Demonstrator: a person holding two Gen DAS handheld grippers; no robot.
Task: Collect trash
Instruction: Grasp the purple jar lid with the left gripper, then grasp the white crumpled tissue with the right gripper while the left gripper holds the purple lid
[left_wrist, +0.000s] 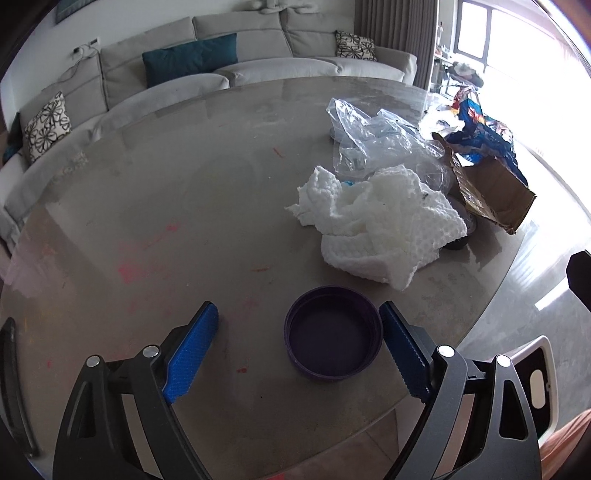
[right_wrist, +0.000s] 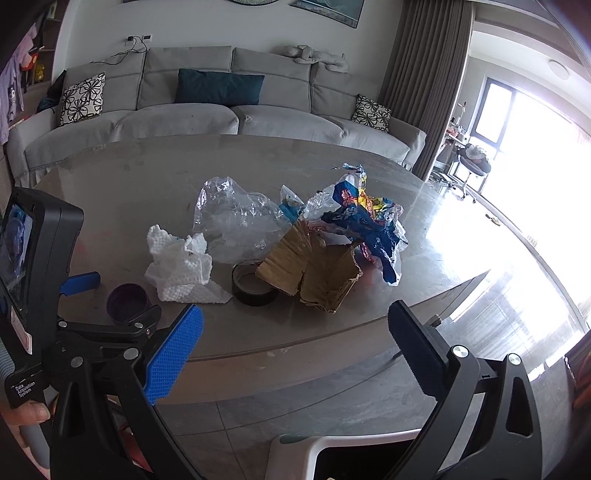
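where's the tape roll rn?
On the table, right wrist view, centre: the black tape roll lies flat between the white paper towel and the torn cardboard box, touching both.

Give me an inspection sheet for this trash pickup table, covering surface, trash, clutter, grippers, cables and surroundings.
Surface: grey table, pink and red smudges, glare toward the window.
Job's things: purple lid open side up near the front edge; white paper towel crumpled; clear plastic bag behind it; torn cardboard; blue wrapper against the cardboard; tape roll by the towel.
Clutter: nothing seen besides the trash.
Grippers: left gripper open, lid between its fingers, right pad close to the rim, contact unclear; right gripper open, empty, short of the table edge.
Cables: one on the wall above the sofa.
Surroundings: white bin below, curtain, window.
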